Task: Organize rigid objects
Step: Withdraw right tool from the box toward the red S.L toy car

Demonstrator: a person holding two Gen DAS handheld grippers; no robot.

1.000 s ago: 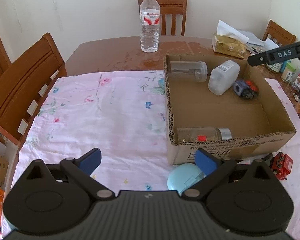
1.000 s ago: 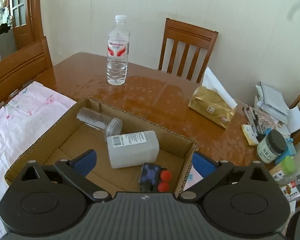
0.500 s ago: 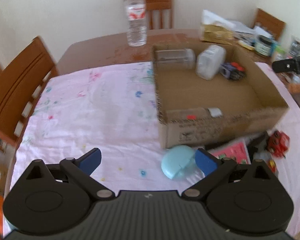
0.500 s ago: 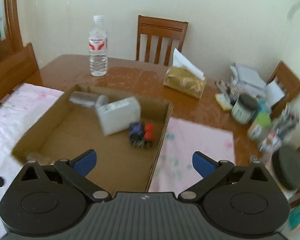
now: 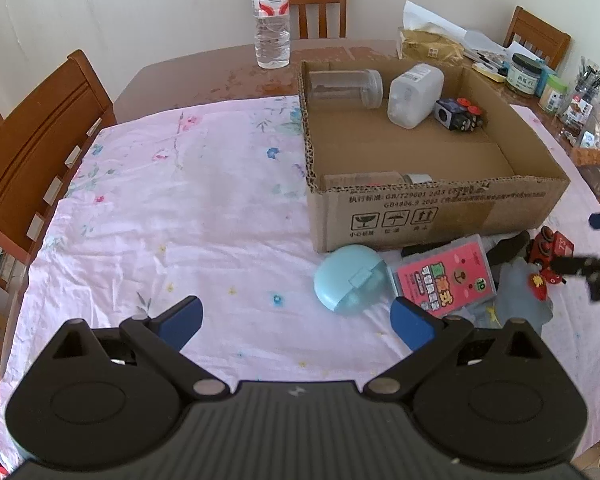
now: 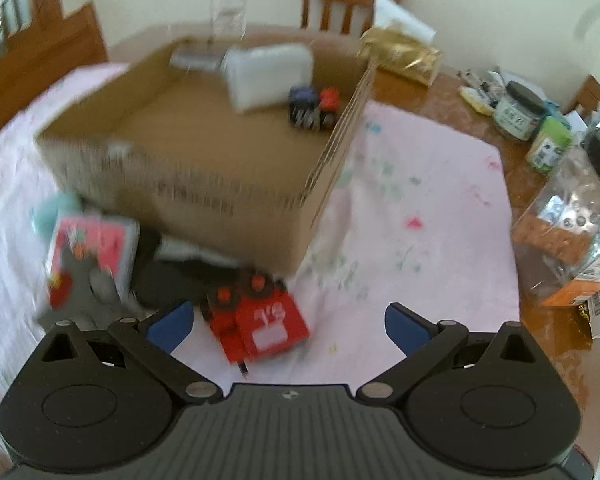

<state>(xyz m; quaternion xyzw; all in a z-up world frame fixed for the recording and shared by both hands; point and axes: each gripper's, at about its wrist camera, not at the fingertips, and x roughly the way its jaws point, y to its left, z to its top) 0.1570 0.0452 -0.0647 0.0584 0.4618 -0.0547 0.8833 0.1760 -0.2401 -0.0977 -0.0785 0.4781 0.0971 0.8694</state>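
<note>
A cardboard box (image 5: 432,204) stands on the pink cloth; inside lie a clear jar (image 5: 344,89), a white plastic bottle (image 5: 414,94), a dark toy cube (image 5: 458,114) and another jar against the near wall. In front of the box lie a light blue round case (image 5: 350,279), a pink card box (image 5: 446,276), a grey soft toy (image 5: 520,296) and a red toy truck (image 6: 260,320). My left gripper (image 5: 296,320) is open, just short of the blue case. My right gripper (image 6: 288,322) is open, low over the red truck, which lies between its fingers without contact.
A water bottle (image 5: 271,20) stands on the bare wood behind the box. Jars (image 6: 518,110), a tissue pack (image 6: 404,54) and bagged snacks (image 6: 564,220) crowd the right side. Wooden chairs (image 5: 40,136) ring the table. The cloth left of the box is bare.
Both grippers pulled back and dropped from over the box toward the table's near side. The right gripper came down over the red truck; the left now faces the blue case.
</note>
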